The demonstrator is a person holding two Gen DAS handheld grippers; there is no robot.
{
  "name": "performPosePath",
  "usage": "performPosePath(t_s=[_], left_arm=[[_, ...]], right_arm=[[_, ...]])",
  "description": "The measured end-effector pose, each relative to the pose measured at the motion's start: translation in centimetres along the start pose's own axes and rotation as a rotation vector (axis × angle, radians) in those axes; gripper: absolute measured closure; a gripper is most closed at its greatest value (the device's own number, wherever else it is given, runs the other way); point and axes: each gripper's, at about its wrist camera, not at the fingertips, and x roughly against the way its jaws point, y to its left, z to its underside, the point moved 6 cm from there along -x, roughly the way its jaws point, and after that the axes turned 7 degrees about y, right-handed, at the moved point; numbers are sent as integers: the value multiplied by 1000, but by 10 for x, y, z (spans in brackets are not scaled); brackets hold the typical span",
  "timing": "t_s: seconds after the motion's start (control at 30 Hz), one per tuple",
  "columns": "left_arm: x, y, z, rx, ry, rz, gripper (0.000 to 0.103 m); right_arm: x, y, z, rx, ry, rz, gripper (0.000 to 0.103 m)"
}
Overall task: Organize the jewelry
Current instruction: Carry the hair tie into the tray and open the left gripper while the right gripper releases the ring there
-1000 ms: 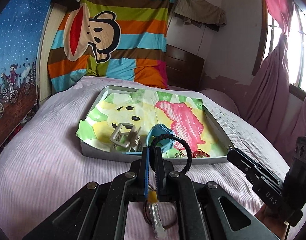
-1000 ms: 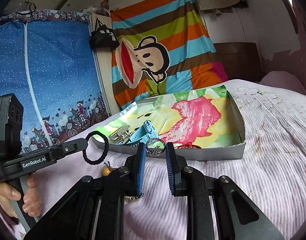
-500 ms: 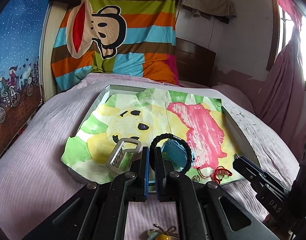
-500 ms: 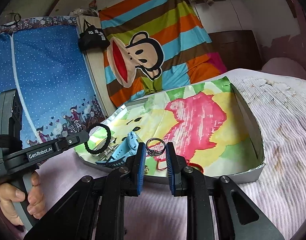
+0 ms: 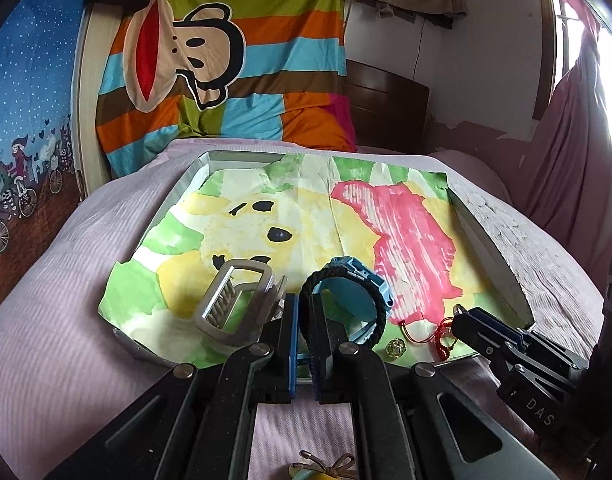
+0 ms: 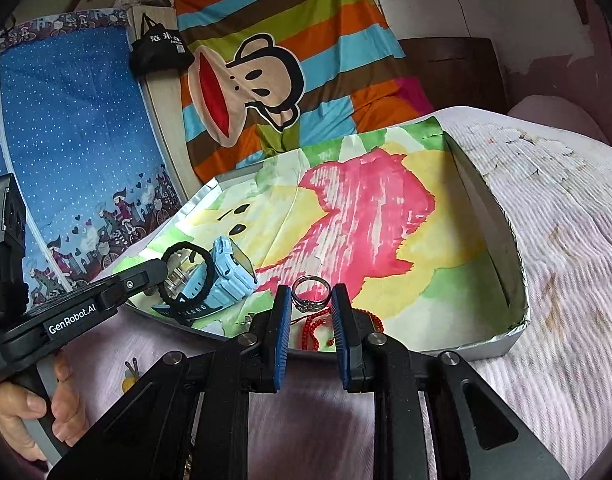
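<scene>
While the left wrist view looks along the left claw (image 5: 303,320), its two fingers stand pressed together on a black braided hair tie (image 5: 380,308), which rises as an upright loop from the fingertips. Behind the loop, a light blue watch (image 5: 362,270) lies on the painted paper lining of the shallow tray (image 5: 490,256). A grey hair claw clip (image 5: 235,304) rests just left of the fingers, near the tray's front edge. A red beaded cord (image 5: 440,338) and a small gold bead (image 5: 396,347) lie at the front right of the tray. The right claw (image 5: 460,314) enters from the right, its tip over the red cord. The tray sits on a bed with a pink cover (image 5: 45,300).

As seen from the right wrist view, the right claw (image 6: 310,300) pinches a silver ring (image 6: 310,292) between its blue pads, above the red cord and the tray's front edge. At left, a hand (image 6: 37,408) carries the left claw, with the hair tie in front of the watch.
</scene>
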Motion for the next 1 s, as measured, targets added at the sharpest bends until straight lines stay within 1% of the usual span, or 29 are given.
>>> performPosePath(t_s=[0.13, 0.2, 0.3, 0.5, 0.53, 0.6, 0.67, 0.7, 0.73, 0.77, 0.8, 0.83, 0.9, 0.93, 0.97, 1.0], left_arm=[[-2, -3, 2, -10, 16, 0, 98], [-3, -3, 4, 0, 22, 23, 97], [-4, 0, 6, 26, 25, 45, 97], [-5, 8, 8, 66, 30, 54, 97], [-4, 9, 8, 70, 30, 54, 96], [-3, 10, 9, 77, 27, 61, 91], [0, 10, 10, 81, 22, 72, 84], [1, 10, 10, 81, 19, 73, 83], [3, 10, 10, 80, 13, 72, 82], [6, 10, 10, 79, 7, 75, 82], [9, 11, 10, 81, 0, 80, 82], [13, 11, 11, 84, -7, 85, 78], [22, 14, 11, 96, -31, 89, 64], [27, 16, 12, 103, -48, 90, 51], [33, 18, 13, 110, -69, 90, 46], [39, 20, 13, 114, -84, 92, 45]], right_arm=[[-3, 3, -1, 27, 33, 34, 85], [-4, 5, -2, 34, 44, 46, 85], [-2, 3, -1, 33, 44, 45, 85], [1, 3, -1, 28, 34, 36, 84], [1, 2, 0, 29, 32, 35, 84], [3, 2, 1, 28, 25, 32, 83], [6, 2, 1, 25, 14, 29, 80], [7, 2, 1, 24, 6, 29, 74], [9, 2, 2, 24, -3, 32, 70], [12, 2, 2, 22, -17, 36, 64], [16, 2, 2, 20, -32, 35, 60], [19, 1, 2, 18, -47, 34, 59], [28, 1, 1, 17, -80, 40, 57], [32, 0, 1, 17, -100, 42, 53], [38, 0, 2, 16, -120, 44, 48], [43, 0, 2, 15, -143, 45, 44]])
